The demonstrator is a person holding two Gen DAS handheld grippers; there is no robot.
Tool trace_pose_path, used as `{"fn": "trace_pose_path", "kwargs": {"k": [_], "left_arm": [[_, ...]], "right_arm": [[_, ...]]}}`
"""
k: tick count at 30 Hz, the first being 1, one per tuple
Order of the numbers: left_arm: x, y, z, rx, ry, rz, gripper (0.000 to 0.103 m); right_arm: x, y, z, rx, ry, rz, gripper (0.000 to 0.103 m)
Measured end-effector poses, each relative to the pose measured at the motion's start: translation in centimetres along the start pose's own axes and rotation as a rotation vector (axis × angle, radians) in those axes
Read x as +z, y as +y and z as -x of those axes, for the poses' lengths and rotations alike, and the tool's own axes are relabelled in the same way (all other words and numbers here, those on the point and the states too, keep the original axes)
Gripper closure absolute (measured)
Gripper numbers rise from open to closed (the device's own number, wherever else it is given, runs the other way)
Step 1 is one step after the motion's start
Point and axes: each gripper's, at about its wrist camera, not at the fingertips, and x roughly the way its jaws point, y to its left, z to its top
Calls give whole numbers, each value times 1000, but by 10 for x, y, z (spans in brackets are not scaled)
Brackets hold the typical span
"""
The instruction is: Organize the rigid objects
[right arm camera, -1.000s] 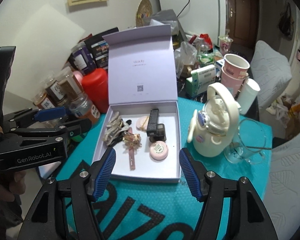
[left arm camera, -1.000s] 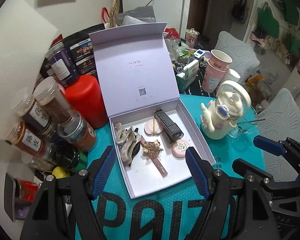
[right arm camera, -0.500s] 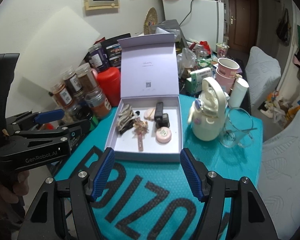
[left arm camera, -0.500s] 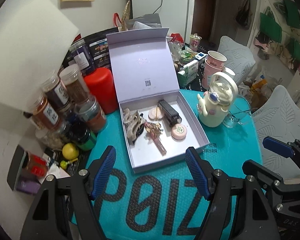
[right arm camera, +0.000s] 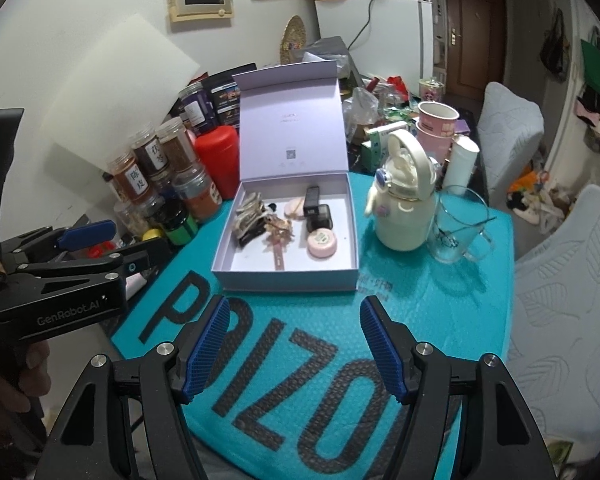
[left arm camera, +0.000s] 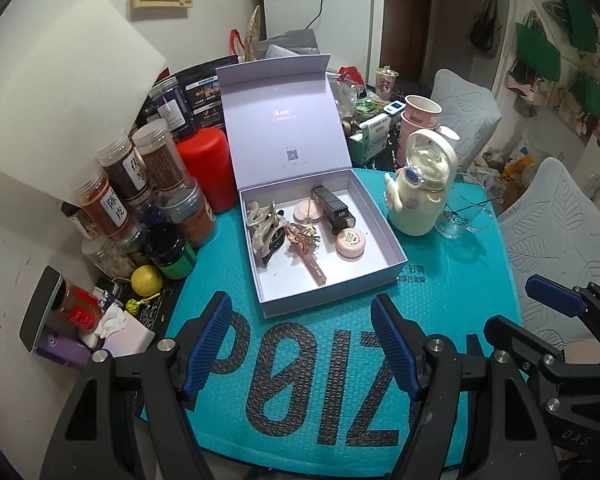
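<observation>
Hair clips (left arm camera: 265, 227), round pink compacts (left arm camera: 351, 243) and a black lipstick case (left arm camera: 332, 210) are seen gathered inside an open lilac gift box (left arm camera: 384, 276) set on a teal mailer (left arm camera: 300, 380), beyond both grippers. The left gripper (left arm camera: 300, 344) and right gripper (right arm camera: 293, 343) are held spread wide and empty above the mailer's near edge. A cream kettle-shaped bottle (right arm camera: 404, 204) and spice jars (left arm camera: 140, 184) are pictured flanking the box.

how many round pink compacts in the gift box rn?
2. One pink compact with a green label lies near the box's right wall; the other sits farther back, left of the black case. The hair clips could hide more.
</observation>
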Motion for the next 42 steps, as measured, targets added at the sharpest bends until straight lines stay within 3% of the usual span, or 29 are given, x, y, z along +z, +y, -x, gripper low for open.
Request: {"fn": "trace_pose_path", "kwargs": {"k": [29,42], "left_arm": [[3,-15,7,-27,-7,20,31],[2,-13,11,0,-21,40,31]], "right_arm": [[-3,-20,18,-4,-6,-23,35],[-3,-20,19,-2,-5,-21,35]]}}
